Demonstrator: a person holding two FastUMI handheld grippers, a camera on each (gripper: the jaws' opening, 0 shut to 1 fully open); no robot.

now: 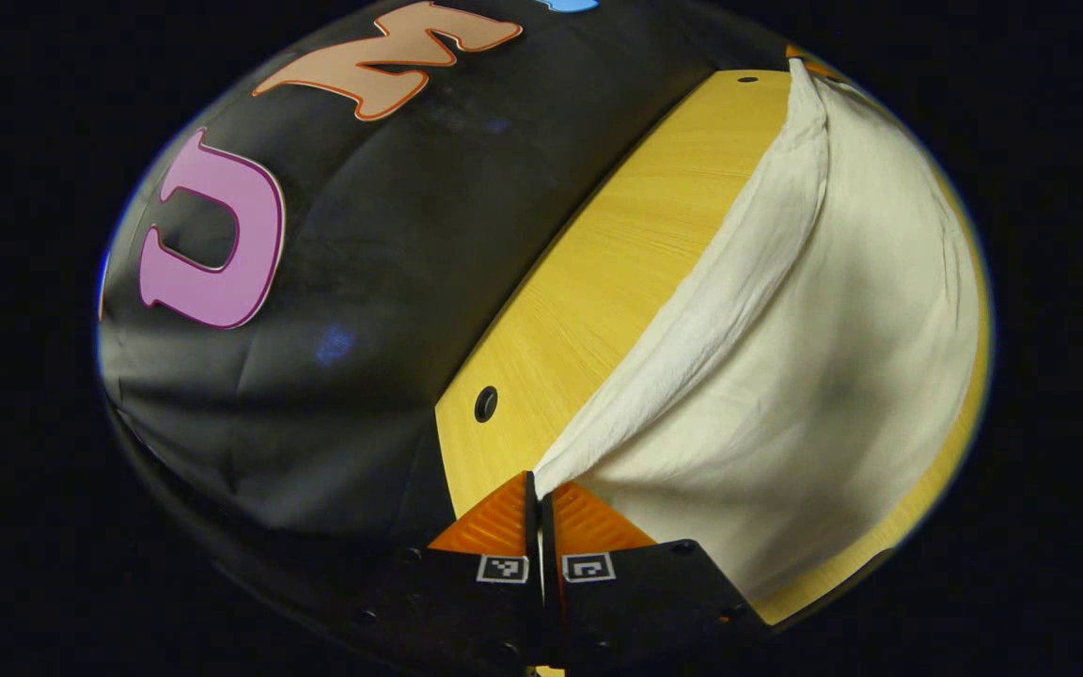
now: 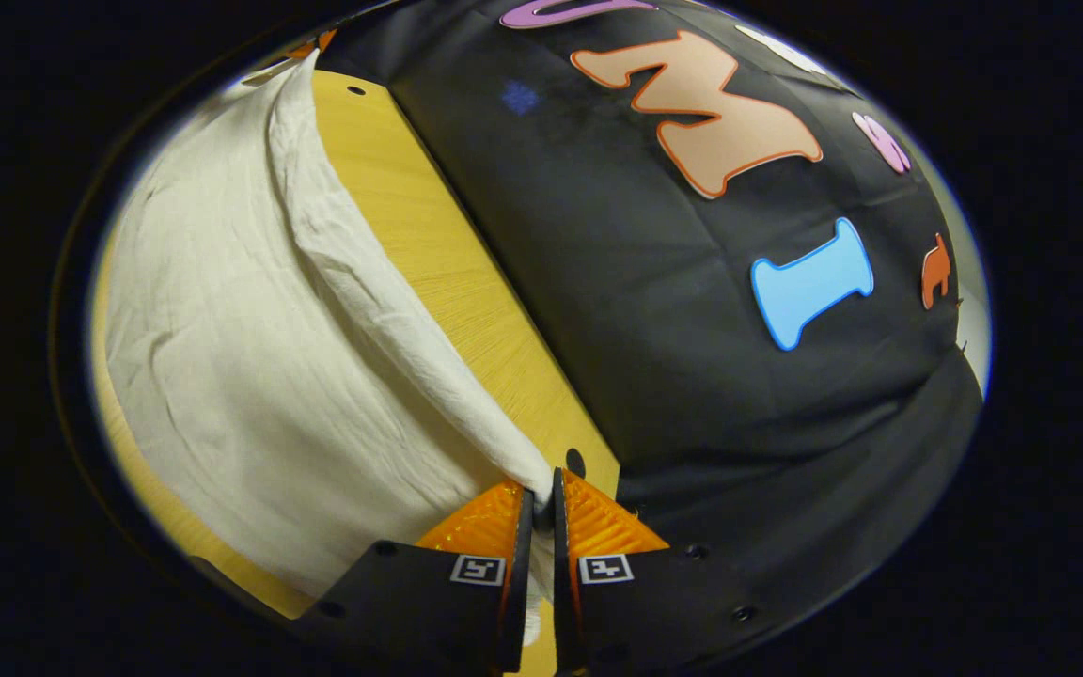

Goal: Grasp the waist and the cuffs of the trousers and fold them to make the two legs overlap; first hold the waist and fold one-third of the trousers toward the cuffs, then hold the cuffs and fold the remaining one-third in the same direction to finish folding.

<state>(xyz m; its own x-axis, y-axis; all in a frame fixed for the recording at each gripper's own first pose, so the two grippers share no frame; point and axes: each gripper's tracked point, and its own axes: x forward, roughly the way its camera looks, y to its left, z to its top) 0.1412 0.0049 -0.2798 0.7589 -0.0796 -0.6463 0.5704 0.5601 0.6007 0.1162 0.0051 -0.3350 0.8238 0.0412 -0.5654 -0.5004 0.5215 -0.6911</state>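
Note:
Cream white trousers (image 1: 814, 367) lie spread over a yellow wooden table (image 1: 598, 282). In the left gripper view my left gripper (image 1: 539, 484) is shut on one end of the cloth's upper edge, which rises from the table as a taut lifted fold. In the right gripper view the trousers (image 2: 250, 357) run away to the upper left, and my right gripper (image 2: 541, 494) is shut on the other end of that same raised edge. Whether the pinched ends are waist or cuffs cannot be told. The other gripper shows as a small speck at the far end of the fold in each view.
The table's back edge (image 2: 504, 273) runs close to the black booth wall (image 2: 711, 329). Small round holes (image 1: 485, 403) sit in the tabletop near the corners. A strip of bare wood (image 1: 918, 508) shows on the near side of the trousers.

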